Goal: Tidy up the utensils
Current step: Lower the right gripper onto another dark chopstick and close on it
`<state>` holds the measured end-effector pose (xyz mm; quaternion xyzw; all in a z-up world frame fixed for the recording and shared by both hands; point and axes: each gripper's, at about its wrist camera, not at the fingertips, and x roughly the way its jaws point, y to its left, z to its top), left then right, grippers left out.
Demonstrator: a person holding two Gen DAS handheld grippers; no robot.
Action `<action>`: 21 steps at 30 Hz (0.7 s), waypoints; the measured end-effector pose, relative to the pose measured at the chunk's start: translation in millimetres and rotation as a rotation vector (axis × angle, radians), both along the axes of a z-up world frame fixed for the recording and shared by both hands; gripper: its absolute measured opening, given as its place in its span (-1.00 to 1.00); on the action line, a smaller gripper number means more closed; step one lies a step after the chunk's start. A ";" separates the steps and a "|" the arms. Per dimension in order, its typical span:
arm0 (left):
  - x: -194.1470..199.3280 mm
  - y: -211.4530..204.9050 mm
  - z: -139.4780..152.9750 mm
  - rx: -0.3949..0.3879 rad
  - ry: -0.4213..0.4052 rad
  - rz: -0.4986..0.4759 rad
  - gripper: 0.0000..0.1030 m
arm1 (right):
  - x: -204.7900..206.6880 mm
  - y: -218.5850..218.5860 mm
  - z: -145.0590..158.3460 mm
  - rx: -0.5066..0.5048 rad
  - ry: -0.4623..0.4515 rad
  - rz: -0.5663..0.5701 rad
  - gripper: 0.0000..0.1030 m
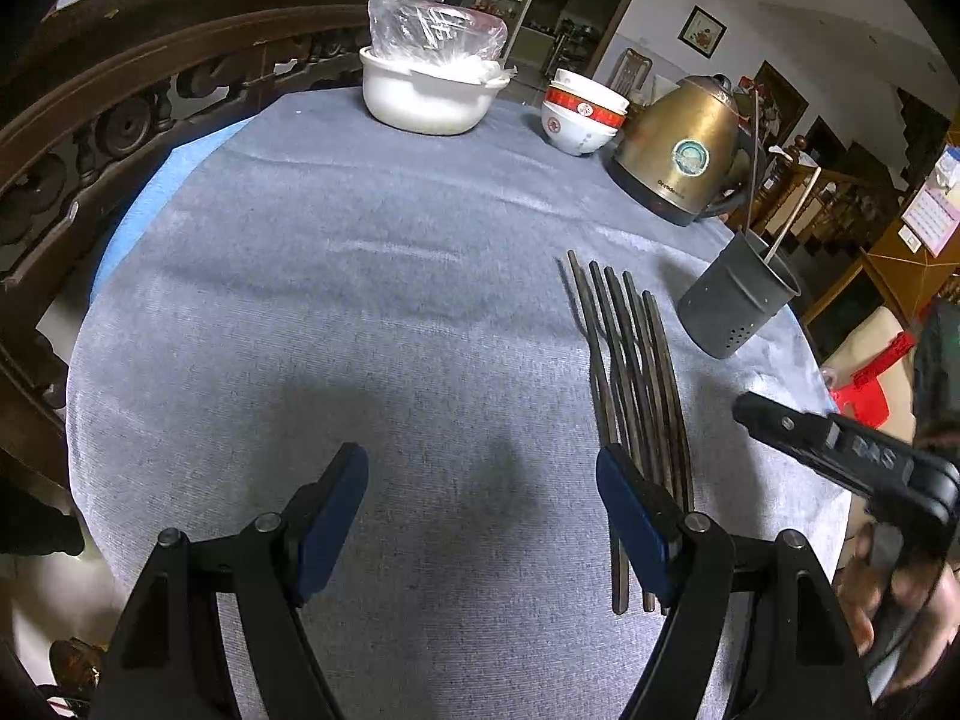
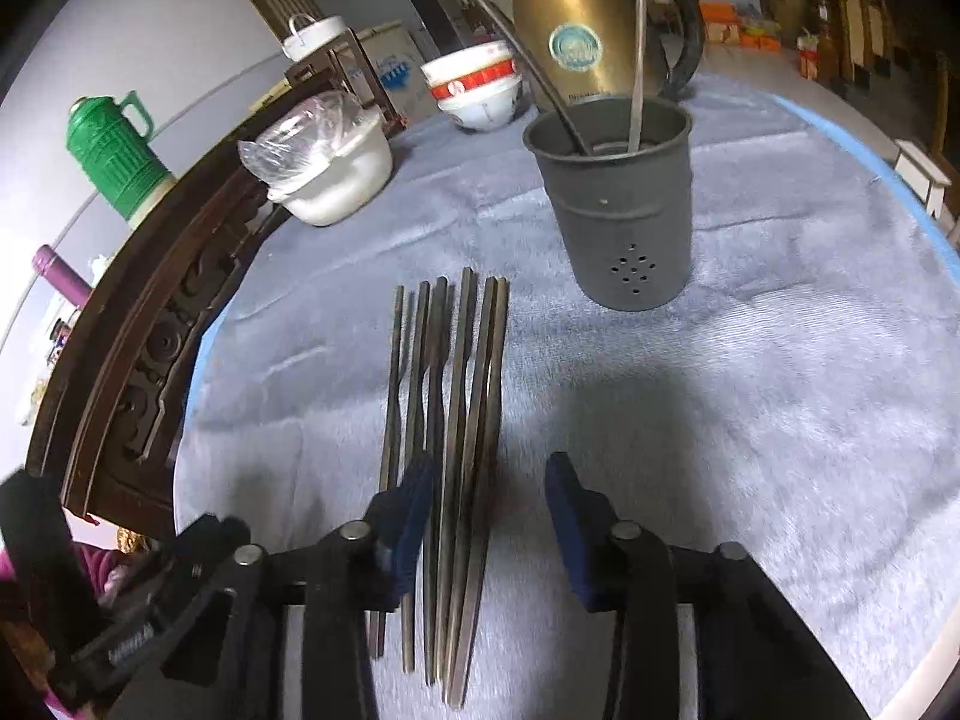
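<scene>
We count about seven dark, slender chopsticks [image 2: 456, 396] lying in a bunch on the cloth, though overlap keeps the number uncertain. Two more sticks, one dark [image 2: 528, 54] and one pale [image 2: 637, 48], stand in one grey perforated metal holder [image 2: 624, 210]. We also see two stacked red-banded white bowls [image 1: 582, 114], one brass-coloured electric kettle [image 1: 684, 144], one white pot [image 1: 429, 96] and one green thermos [image 2: 114, 156].

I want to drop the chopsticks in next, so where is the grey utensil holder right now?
The grey utensil holder stands upright on the cloth, beyond the far tips of the chopsticks and to their right, in front of the gold kettle.
</scene>
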<state>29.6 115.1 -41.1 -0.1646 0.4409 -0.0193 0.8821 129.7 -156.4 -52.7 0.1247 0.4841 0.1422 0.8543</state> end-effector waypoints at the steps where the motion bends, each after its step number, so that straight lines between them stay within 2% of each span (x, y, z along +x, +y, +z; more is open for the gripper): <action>1: 0.5 0.5 -0.2 0.000 0.002 0.000 0.53 | 4.9 1.3 -2.5 -0.004 0.010 -0.002 -0.23; 7: 3.2 0.2 -2.5 -0.003 0.009 -0.004 0.53 | 25.6 15.5 -17.5 -0.077 0.062 0.009 -0.28; 12: 6.7 -1.1 -4.2 -0.005 0.014 -0.013 0.53 | 34.6 18.6 -28.0 -0.118 0.099 0.002 -0.50; 19: 13.1 -3.3 -4.3 -0.006 0.021 -0.019 0.53 | 43.2 33.2 -34.8 -0.159 0.123 0.040 -0.64; 21: 14.9 -4.8 -3.5 -0.006 0.022 -0.025 0.53 | 43.9 35.9 -34.4 -0.180 0.123 0.045 -0.79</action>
